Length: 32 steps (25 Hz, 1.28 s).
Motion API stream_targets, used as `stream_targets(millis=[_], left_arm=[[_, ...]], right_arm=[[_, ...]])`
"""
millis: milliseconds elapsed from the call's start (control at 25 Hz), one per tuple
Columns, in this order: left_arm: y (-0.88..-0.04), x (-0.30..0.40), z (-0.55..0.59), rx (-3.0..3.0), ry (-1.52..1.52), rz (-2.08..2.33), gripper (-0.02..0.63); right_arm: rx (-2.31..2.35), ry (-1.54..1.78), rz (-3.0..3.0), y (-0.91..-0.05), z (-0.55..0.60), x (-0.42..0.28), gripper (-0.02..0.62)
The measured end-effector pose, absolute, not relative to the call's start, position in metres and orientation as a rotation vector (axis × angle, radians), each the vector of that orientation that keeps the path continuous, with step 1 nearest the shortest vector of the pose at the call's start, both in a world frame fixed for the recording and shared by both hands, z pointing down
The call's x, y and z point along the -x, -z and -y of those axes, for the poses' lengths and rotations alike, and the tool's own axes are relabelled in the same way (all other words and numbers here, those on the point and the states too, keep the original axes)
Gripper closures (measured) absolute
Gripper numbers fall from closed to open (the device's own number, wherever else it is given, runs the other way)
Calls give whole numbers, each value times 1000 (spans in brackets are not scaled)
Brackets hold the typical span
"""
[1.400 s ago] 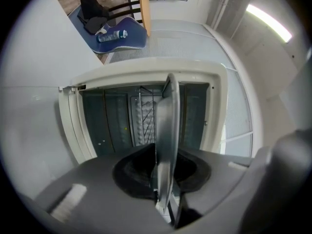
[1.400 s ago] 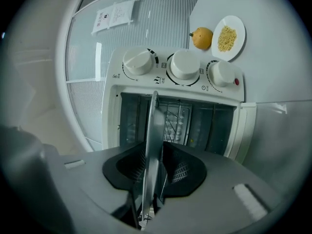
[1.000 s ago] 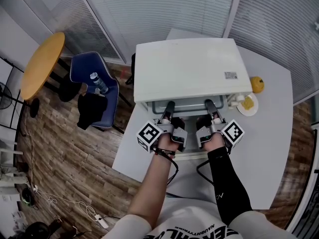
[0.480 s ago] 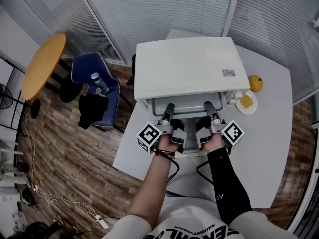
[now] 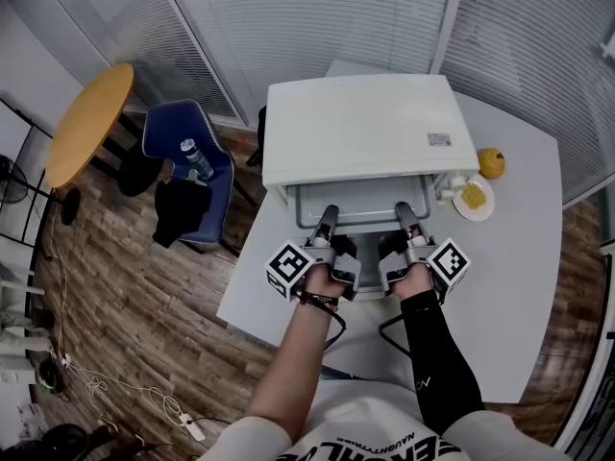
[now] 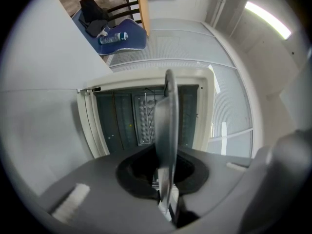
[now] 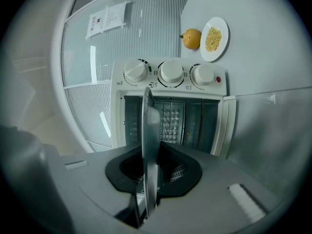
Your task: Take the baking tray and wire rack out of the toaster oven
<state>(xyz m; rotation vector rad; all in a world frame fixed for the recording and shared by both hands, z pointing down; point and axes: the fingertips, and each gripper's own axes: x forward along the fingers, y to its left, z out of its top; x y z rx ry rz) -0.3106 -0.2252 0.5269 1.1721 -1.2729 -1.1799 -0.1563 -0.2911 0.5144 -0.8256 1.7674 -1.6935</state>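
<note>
The white toaster oven [image 5: 367, 128] stands on the grey table [image 5: 509, 286] with its front open. A grey metal baking tray [image 5: 360, 200] sticks partly out of the opening. My left gripper [image 5: 329, 219] is shut on the tray's front rim at the left. My right gripper [image 5: 403, 213] is shut on the same rim at the right. In the left gripper view the tray [image 6: 167, 126] runs edge-on between the jaws of that gripper [image 6: 165, 182]. The right gripper view shows the tray [image 7: 150, 135] the same way in the right gripper [image 7: 148, 182]. The wire rack [image 7: 171, 118] stays inside the oven.
A white plate [image 5: 474, 198] with yellow food and an orange fruit [image 5: 492, 161] sit right of the oven. Three knobs [image 7: 171, 72] line the oven's control panel. Left of the table stand a blue chair [image 5: 187, 166] with a bottle and a round wooden table [image 5: 88, 123].
Both grippers have drawn back toward me with the tray, and more of it shows outside the oven than before.
</note>
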Motion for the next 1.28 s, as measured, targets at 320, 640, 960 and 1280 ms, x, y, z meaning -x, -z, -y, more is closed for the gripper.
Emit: stream_targets(millis=[320, 640, 960, 1280], left_arm=[[-528, 299, 205, -1176, 1185, 1287, 522], [-527, 291, 189, -1160, 1197, 1305, 523], [-526, 285, 175, -1154, 1201, 1323, 523], [-531, 281, 169, -1151, 1177, 1341, 528]], right_arm=[[816, 1709, -1779, -514, 270, 145, 549], [779, 1719, -1803, -514, 257, 138, 548], [758, 1739, -1816, -512, 243, 134, 548], [758, 1753, -1838, -519, 240, 131, 548]])
